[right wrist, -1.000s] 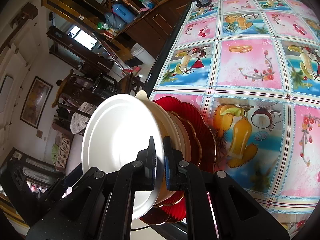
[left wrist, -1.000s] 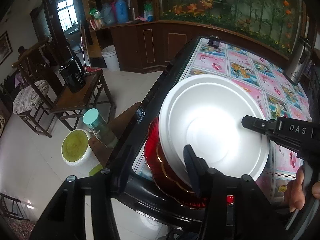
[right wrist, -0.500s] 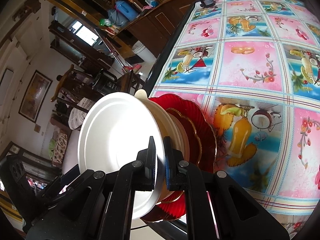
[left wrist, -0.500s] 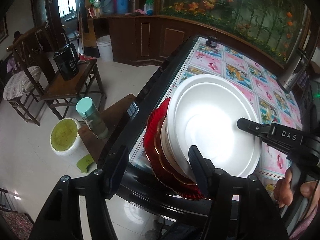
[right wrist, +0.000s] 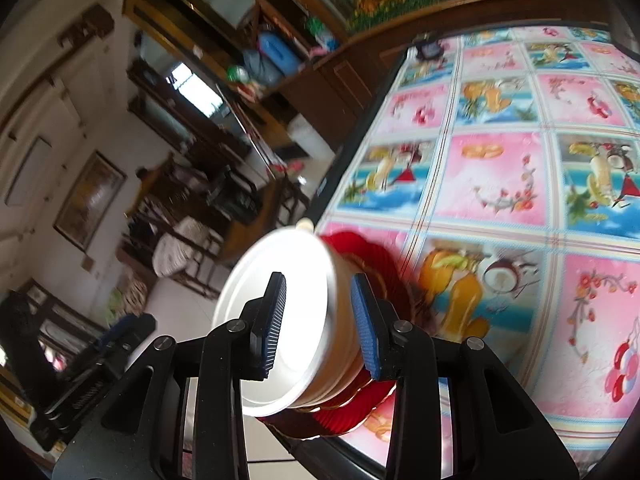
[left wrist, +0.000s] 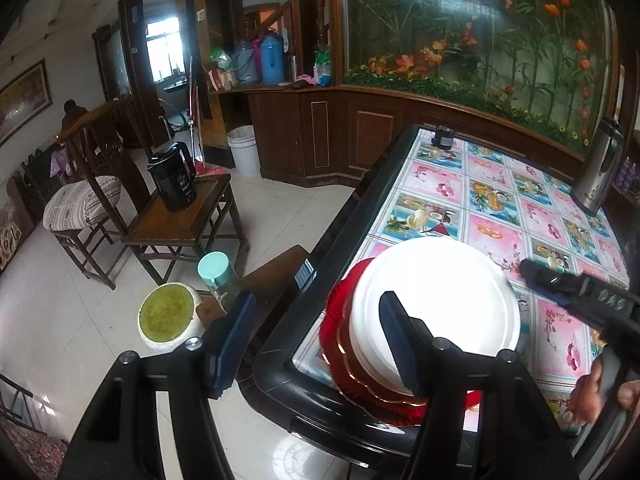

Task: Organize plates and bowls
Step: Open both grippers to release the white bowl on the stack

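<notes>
- The white bowl (left wrist: 436,300) sits on top of a stack near the corner of the worktop (left wrist: 492,208), nested on smaller gold-rimmed dishes (right wrist: 352,394) and a wide red plate (left wrist: 340,308) at the bottom.
- It looks rigid and smooth, probably glazed or hard plastic, so I would expect it to be slippery between the pads and to chip or crack if dropped; which material it is cannot be told.
- Weight is likely modest for one bowl, but the whole stack would be heavy and wobbly if moved together.
- The rim is the sensible place to take hold: one finger inside the wall, one outside, pinching well down so it does not pivot.
- The right claw (right wrist: 320,326) is held level with the bowl's side, jaws spread apart with one pad over the bowl's mouth and the other outside its wall; it straddles the rim without squeezing it. The view is blurred, so actual contact is unclear.
- The left claw (left wrist: 316,344) hangs above the worktop's corner, jaws wide apart and holding nothing; one finger (left wrist: 396,332) lies across the near part of the bowl in view, the other over the floor (left wrist: 80,320) beyond the edge.
- The stack stands close to the worktop's black border, so a sideways nudge could push it off.
</notes>
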